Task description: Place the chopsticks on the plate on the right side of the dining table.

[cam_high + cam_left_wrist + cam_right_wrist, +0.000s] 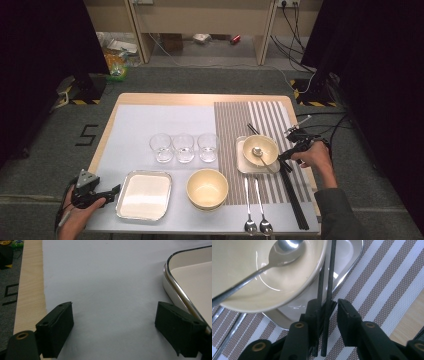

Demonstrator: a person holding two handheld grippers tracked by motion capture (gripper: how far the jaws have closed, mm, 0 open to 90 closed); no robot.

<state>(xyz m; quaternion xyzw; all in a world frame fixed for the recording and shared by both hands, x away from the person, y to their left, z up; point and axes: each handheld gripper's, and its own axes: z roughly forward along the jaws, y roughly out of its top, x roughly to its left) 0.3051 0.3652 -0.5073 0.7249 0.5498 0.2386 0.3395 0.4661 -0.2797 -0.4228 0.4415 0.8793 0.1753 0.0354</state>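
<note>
Two thin black chopsticks (329,290) lie on the striped mat, just beside the cream bowl (262,277) holding a steel spoon (279,255), between the right tongs (328,312), whose jaws stand apart, not yet clamped. Risk: closing off-centre pinches only one stick or rolls them against the bowl's tray. Left tongs (113,325) spread wide, empty, over the surface.

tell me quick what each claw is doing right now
Left claw: open, empty, beside the white metal-rimmed tray.
Right claw: jaws around the thin black chopsticks; whether fully clamped cannot be told.
</note>
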